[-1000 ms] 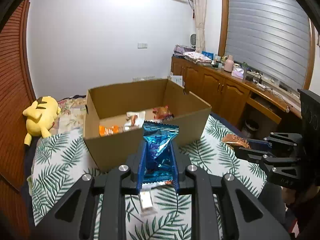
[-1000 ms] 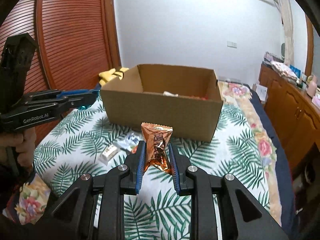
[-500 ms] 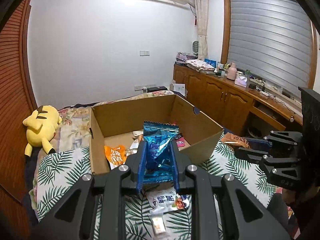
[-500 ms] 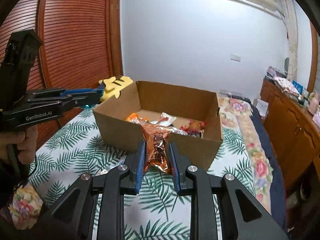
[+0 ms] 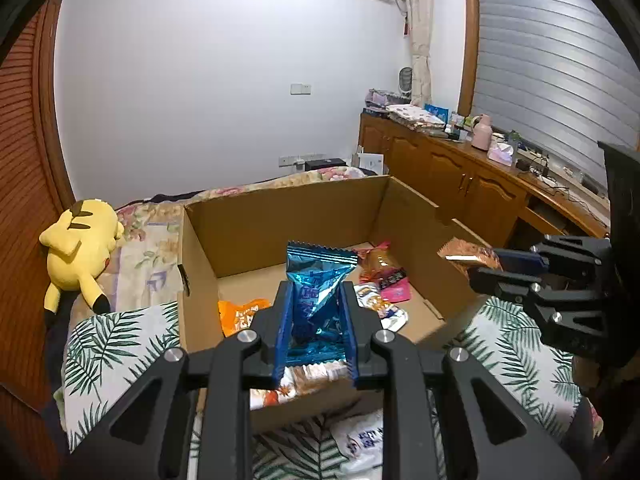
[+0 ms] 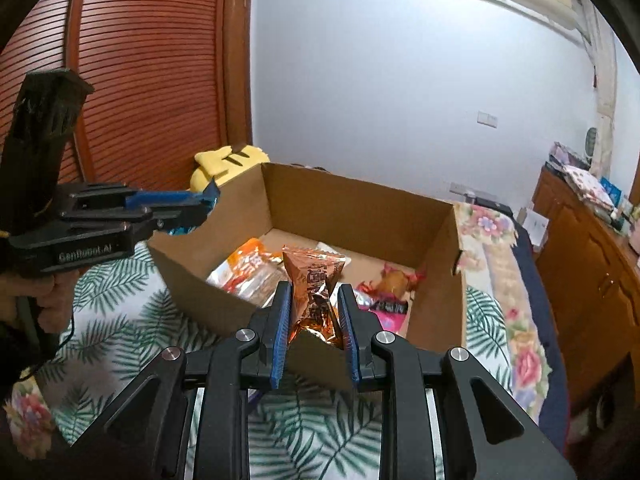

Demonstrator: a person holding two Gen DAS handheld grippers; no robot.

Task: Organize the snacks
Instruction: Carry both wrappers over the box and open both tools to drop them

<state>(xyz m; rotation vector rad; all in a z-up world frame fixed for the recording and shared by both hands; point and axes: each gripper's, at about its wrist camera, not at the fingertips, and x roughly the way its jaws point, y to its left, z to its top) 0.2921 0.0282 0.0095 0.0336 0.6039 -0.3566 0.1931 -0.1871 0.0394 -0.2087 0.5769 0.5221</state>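
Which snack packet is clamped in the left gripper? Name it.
The shiny blue foil packet, pinched upright in the left gripper over the cardboard box. The copper-orange foil packet sits in the right gripper; the other packets lie in the box.

Both grippers — left (image 5: pixel 314 316), right (image 6: pixel 313 316) — tilt downward, jaws clamped.

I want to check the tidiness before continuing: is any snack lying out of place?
Yes. A white snack packet lies on the leaf-print bedcover outside the brown cardboard box, while other snacks are already inside.
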